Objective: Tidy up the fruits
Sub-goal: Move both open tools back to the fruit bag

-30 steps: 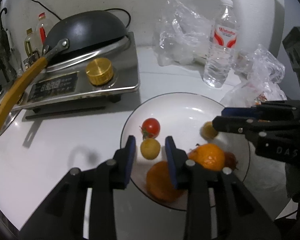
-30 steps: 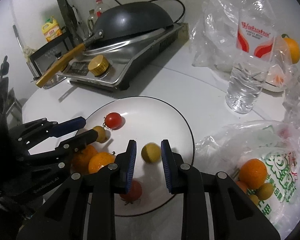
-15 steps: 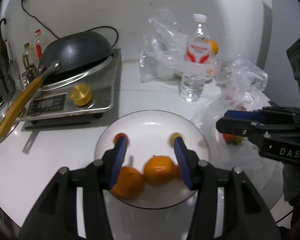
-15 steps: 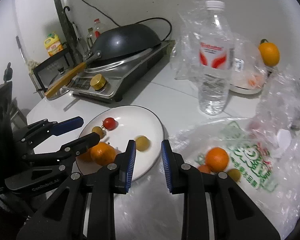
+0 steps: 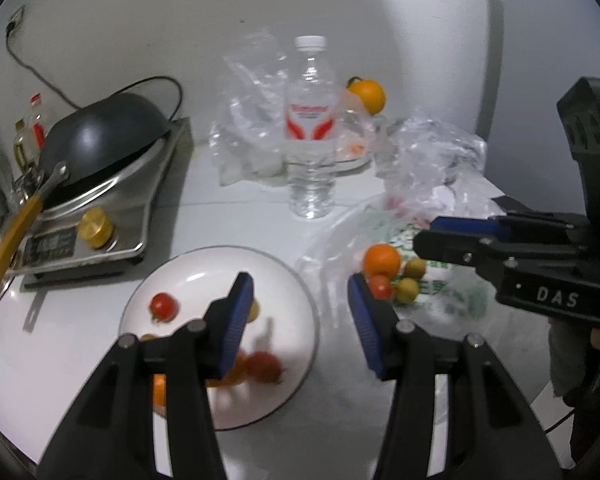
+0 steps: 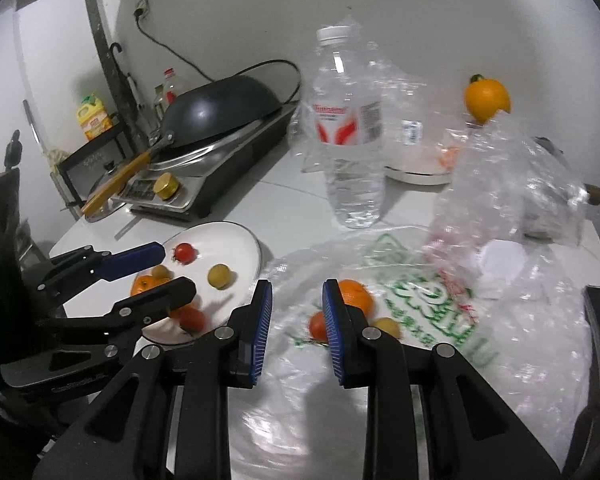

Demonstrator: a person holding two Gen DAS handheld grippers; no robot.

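A white plate point(image 5: 288, 280) point(image 6: 244, 236) holds a cherry tomato point(image 5: 163, 305) point(image 6: 185, 252), a second tomato point(image 5: 263, 366), oranges point(image 6: 142, 284) and small yellow fruits point(image 6: 220, 276). To its right a printed plastic bag point(image 5: 456, 292) point(image 6: 420, 304) carries an orange point(image 5: 381, 258) point(image 6: 354, 296), a tomato point(image 5: 380, 286) and small yellow fruits point(image 5: 408, 289). My left gripper point(image 5: 300, 322) point(image 6: 162, 268) is open and empty above the plate's right part. My right gripper point(image 6: 296, 328) point(image 5: 436, 230) is open and empty above the bag's left edge.
A water bottle point(image 5: 311, 128) point(image 6: 350, 120) stands behind the plate. A stove with an overturned wok point(image 5: 100, 148) point(image 6: 220, 108) sits at the left. Crumpled clear bags point(image 6: 512, 176) and another orange point(image 5: 367, 94) point(image 6: 487, 98) lie at the back right.
Both grippers have pulled up and back from the plate and swung right toward the bag. The left jaws have spread wider. A small yellow fruit stays on the plate.
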